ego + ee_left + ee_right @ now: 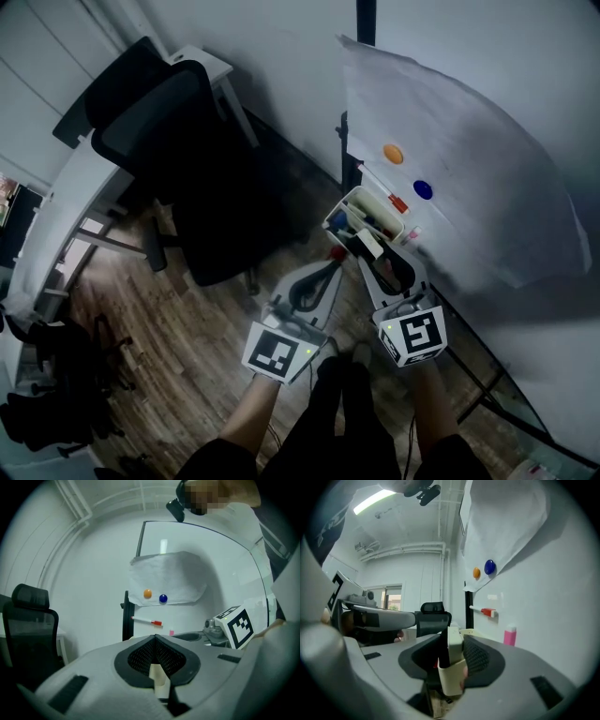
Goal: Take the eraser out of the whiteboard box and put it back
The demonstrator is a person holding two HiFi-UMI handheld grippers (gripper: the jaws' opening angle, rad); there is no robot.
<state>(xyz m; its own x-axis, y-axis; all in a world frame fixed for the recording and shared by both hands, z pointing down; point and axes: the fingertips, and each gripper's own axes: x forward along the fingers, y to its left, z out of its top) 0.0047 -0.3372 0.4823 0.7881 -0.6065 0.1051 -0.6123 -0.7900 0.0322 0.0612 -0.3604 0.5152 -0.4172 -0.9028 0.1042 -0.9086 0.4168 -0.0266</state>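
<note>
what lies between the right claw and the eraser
nothing; in the right gripper view the eraser stands in the whiteboard box, already between the right claw's open jaws

My left cube (278, 352) and right cube (413, 336) — black squares on white. Eraser (454, 641): off-white body, black felt. Whiteboard box (330, 223): cream. Orange magnet (393, 154), blue magnet (423, 189). Marker cap (397, 203): red. Chair (169, 141) — black. Floor (187, 319): brown woodgrain

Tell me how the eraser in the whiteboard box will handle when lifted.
The eraser looks like a stiff block, likely light and firm to pinch. Its dark felt side may give slightly. Standing tall in the whiteboard box, it might tip if nudged.
</note>
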